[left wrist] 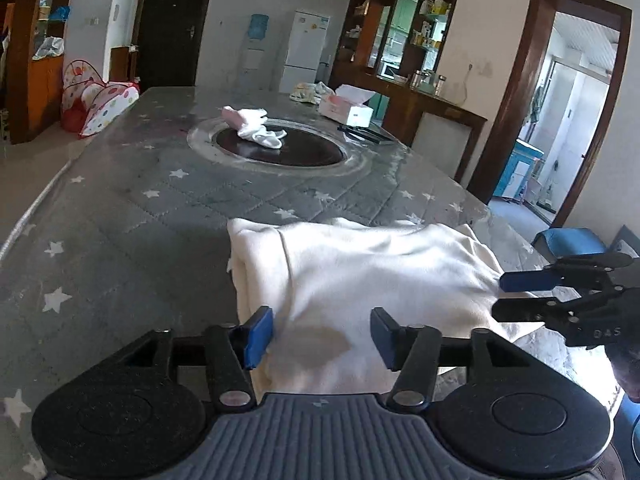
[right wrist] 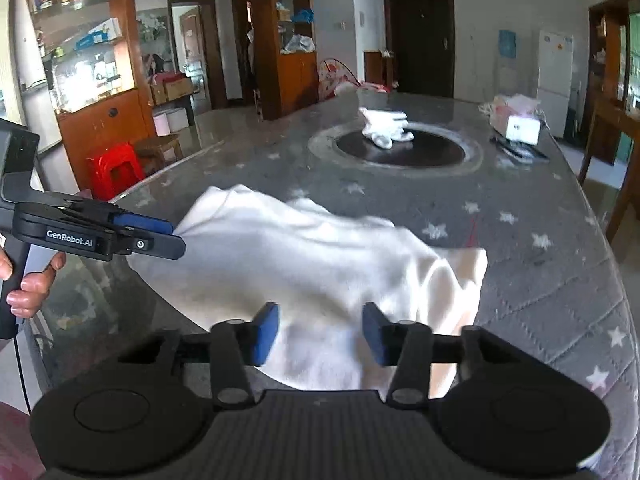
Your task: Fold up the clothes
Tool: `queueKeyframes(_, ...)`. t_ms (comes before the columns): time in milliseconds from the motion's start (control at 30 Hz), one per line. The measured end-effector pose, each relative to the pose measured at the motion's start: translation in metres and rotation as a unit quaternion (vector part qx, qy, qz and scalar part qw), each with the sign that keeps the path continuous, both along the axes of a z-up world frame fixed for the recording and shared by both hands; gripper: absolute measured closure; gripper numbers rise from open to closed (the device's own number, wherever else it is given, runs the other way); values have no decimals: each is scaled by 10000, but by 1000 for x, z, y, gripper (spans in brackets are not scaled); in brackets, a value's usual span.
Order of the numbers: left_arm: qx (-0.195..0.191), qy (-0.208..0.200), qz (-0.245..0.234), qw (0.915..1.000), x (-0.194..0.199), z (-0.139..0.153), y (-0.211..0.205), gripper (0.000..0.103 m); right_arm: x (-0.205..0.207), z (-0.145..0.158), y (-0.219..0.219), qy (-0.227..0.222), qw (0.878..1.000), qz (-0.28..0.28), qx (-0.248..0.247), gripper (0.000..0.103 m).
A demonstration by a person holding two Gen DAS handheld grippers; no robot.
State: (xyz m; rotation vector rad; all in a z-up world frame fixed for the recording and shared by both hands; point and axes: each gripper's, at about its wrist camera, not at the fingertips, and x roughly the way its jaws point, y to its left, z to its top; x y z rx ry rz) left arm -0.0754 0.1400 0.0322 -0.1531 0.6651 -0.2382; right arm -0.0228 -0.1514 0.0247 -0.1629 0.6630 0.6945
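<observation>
Lying folded at table [left wrist: 120, 220] edge, white garment [left wrist: 360, 272]

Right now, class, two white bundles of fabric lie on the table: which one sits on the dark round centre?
The small white bundle with a pink part, far down the table. The large cream garment lies at the near edge, on the star-patterned cover.

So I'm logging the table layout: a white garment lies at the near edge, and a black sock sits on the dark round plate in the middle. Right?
Not quite. The sock on the round plate is white, not black, as the left wrist view shows. The rest holds: the white garment lies at the near edge of the table.
</observation>
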Motion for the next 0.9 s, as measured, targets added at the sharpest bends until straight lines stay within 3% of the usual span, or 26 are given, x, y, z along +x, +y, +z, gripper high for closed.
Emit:
queueKeyframes(67, -37, 47, 52, 10000, -2, 2, 0, 37, -1, 0, 1, -16, 10000, 2, -13, 52)
queueKeyframes(133, -81, 72, 118, 9999, -4, 4, 0, 25, -2, -1, 2, -11, 10000, 4, -1, 46)
queueKeyframes(267, -14, -38, 176, 9998, -12, 11, -3, 15, -8, 1, 6, -100, 9999, 48, 0, 39)
queueKeyframes(333, -4, -64, 204, 9998, -13, 13, -3, 5, -10, 2, 6, -119, 9999, 42, 14, 30)
queueKeyframes(433, -4, -105, 218, 9997, -16, 15, -5, 0, -14, 4, 7, -167, 9998, 41, 48, 24)
queueKeyframes(800, -5, -129, 308, 9994, -31, 17, -6, 0, -32, 9, 7, -387, 9990, -72, 198, 0)
queueKeyframes(900, 14, -137, 319, 9994, -36, 18, -7, 0, -39, 14, 6, -561, 9979, -154, 293, 0)
